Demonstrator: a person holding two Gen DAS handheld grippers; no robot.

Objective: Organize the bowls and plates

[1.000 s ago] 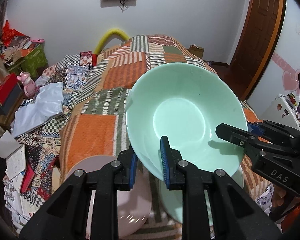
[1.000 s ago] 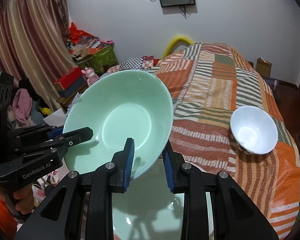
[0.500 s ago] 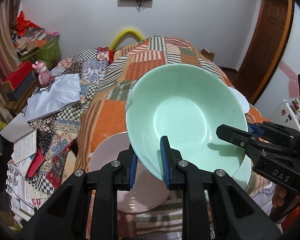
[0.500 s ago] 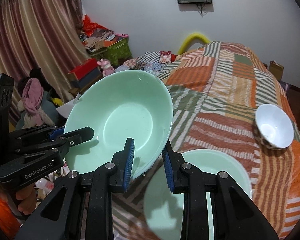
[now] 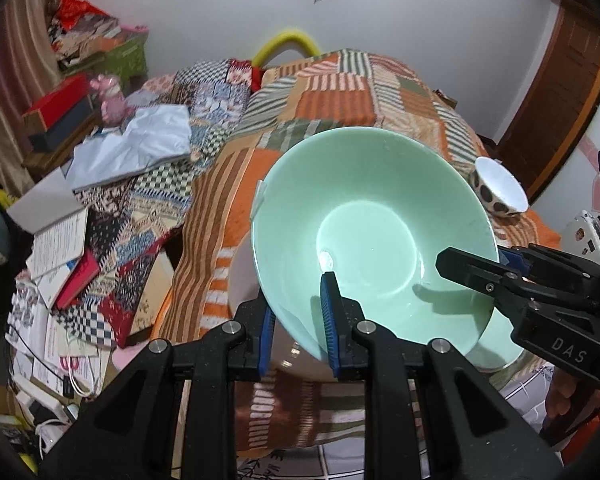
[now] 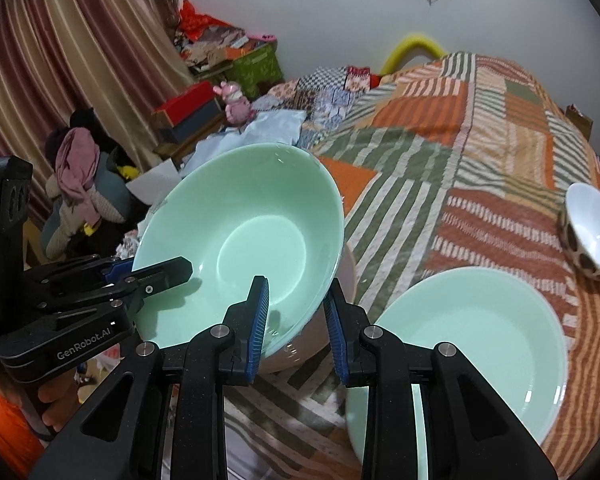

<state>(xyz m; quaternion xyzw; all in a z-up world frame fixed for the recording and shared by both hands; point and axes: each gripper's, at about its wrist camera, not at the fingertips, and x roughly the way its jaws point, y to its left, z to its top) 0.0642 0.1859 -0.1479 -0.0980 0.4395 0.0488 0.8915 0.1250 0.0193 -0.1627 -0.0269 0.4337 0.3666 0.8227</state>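
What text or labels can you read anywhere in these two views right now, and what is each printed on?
"DAS": on the side of the right gripper, seen in the left wrist view.
"GenRobot.AI": on the side of the left gripper, seen in the right wrist view.
Open books and papers beside the bed: print too small to read.
Green bowl, green plate and spotted bowl: no text visible.

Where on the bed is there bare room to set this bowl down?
Open striped patchwork quilt beyond the flat green plate and left of the small white spotted bowl. Crowded near: pink bowl beneath the held pale green bowl.
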